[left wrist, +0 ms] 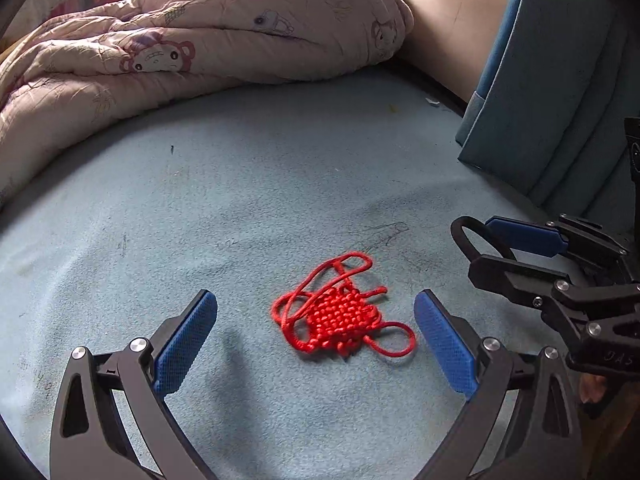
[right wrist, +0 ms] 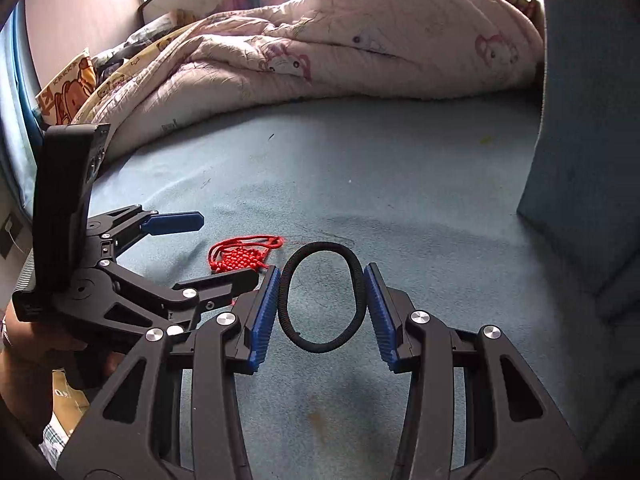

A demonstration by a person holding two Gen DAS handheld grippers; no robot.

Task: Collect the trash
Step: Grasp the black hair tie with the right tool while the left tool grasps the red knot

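Note:
A red knotted cord ornament [left wrist: 344, 314] lies on the light blue bed sheet [left wrist: 240, 184]. My left gripper [left wrist: 316, 334] is open, its blue pads on either side of the ornament, just above the sheet. The ornament also shows in the right wrist view [right wrist: 240, 256], with the left gripper [right wrist: 224, 248] around it. My right gripper [right wrist: 320, 312] is shut on a black elastic hair band [right wrist: 356, 280], squeezed into an oval between the pads. In the left wrist view the right gripper [left wrist: 492, 244] sits at the right with the band's loop [left wrist: 464, 236] sticking out.
A bunched cartoon-print quilt [left wrist: 200, 40] covers the far side of the bed. A blue curtain [left wrist: 552, 80] hangs at the right edge. Pillows and a printed box [right wrist: 68, 88] lie at the far left. Small specks dot the sheet.

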